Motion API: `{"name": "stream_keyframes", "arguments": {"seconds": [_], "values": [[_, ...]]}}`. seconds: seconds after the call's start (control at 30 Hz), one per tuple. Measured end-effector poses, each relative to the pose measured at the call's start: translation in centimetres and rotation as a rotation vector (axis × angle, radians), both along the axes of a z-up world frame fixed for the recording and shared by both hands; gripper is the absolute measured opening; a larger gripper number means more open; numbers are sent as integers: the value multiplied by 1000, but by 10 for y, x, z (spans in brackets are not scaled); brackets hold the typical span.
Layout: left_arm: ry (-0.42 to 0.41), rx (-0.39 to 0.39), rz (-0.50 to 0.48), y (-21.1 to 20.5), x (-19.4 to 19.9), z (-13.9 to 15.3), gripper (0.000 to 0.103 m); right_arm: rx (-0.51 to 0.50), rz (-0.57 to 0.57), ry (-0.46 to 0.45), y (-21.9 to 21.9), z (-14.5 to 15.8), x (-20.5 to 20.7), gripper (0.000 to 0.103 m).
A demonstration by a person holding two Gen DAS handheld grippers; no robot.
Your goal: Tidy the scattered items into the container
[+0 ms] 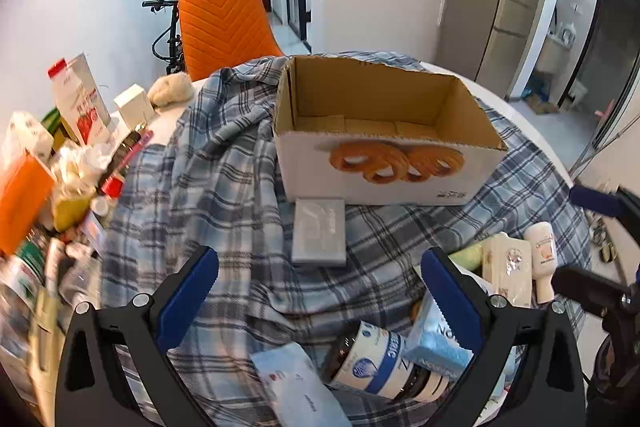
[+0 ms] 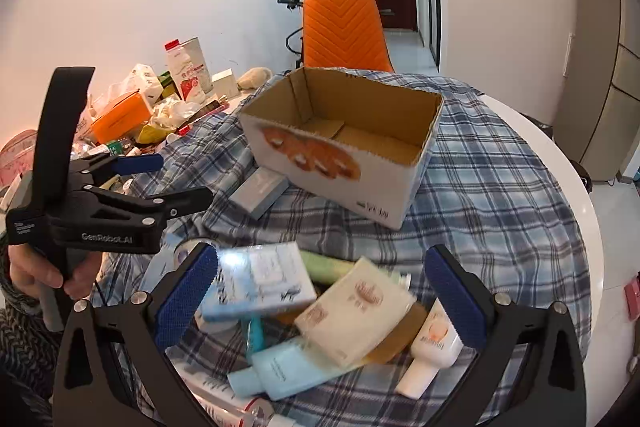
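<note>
On plaid-draped tabletop [image 1: 516, 115], cardboard box [image 1: 384, 131] empty. Left tongs [image 1: 320, 291] agape over dark jar [image 1: 384, 363]; only right view shows right tongs [image 2: 320, 291] agape above tube [image 2: 428, 351].

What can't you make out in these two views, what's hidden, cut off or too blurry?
- Box floor: near strip hidden behind its front wall, both views.
- Brown bottle: label partly covered by the blue box and left gripper finger, left view.
- Cream pack and white-blue box: print motion-blurred, right view.
- Clutter pile: smeared and cut at the left edge, left view.
- Items beneath the right gripper: overlapped, bottom cut off.
</note>
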State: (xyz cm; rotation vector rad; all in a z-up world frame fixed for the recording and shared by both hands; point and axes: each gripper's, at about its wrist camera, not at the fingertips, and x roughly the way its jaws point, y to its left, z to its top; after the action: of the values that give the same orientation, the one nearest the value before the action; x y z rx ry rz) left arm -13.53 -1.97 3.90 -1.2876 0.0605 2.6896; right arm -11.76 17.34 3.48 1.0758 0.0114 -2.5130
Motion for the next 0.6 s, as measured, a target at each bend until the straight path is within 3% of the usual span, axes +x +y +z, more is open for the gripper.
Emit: {"name": "stream_keyframes", "arguments": {"seconds": [0.1,0.2,0.3,0.37,0.6], "values": [[48,0,17,-3,13,-7,103,-3,-6,37,2,-7,17,103],[70,-63,19,0,24,-14,103,-13,27,71,2,-18,35,103],[13,-130,-24,6,31,-27,103,11,64,72,0,-33,49,103],[-33,-109,-74,5,36,-34,103,23,82,70,-1,-42,57,103],[32,-1,-49,-9,52,-40,103,8,55,64,9,-58,67,103]]}}
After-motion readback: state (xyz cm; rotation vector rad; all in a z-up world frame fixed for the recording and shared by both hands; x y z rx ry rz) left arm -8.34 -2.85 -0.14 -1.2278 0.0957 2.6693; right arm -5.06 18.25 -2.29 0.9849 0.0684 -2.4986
